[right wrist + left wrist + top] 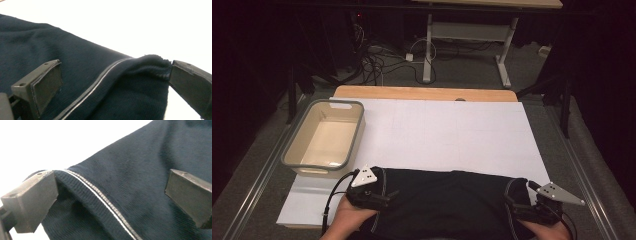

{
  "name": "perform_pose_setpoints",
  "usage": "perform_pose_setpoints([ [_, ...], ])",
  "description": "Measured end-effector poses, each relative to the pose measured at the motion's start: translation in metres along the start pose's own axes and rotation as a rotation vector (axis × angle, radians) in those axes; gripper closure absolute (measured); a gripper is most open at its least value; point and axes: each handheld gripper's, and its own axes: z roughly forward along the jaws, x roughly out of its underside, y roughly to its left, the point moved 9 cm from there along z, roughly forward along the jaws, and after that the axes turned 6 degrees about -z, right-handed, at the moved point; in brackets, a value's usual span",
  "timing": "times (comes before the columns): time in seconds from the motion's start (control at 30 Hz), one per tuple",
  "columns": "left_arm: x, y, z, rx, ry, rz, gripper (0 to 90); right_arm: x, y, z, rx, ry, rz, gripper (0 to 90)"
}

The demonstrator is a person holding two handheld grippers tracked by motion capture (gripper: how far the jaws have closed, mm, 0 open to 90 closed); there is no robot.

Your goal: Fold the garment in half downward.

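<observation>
A dark navy garment (447, 202) lies flat at the near edge of the table (452, 130), on its white sheet, with its long axis running left to right across the scene and its far edge roughly parallel to the table's near side. A thin pale stripe trims a ribbed hem (100, 197) at each end; the left end curls up slightly, and the right end (150, 67) bunches into a small fold. The left tool (379, 196) sits at the garment's left end, its jaws spread wide apart with the striped hem lying loose between them, one pad (32, 200) just beside the cloth's edge. The right tool (524, 207) sits at the right end, jaws likewise spread, cloth between them but not pinched. Both hands come in low from the near edge, tools pointing inward towards each other. A beige tub (324, 137) with a grey rim stands at the table's far left, well apart from the garment.
</observation>
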Motion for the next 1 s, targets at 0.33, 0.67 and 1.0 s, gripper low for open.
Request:
perform_pose_setpoints([
  [0.33,0.003,0.006,-0.005,-0.005,-0.065,-0.051,0.0,0.004,-0.03,0.017,0.05,0.052,0.085,5.3],
  [0.67,0.004,0.004,-0.004,0.0,-0.057,-0.037,0.0,0.003,-0.042,0.029,0.055,0.12,0.112,19.4],
  [1.0,0.004,0.004,-0.005,0.007,-0.061,-0.036,0.0,0.007,-0.026,0.031,-0.025,0.154,0.048,66.4],
])
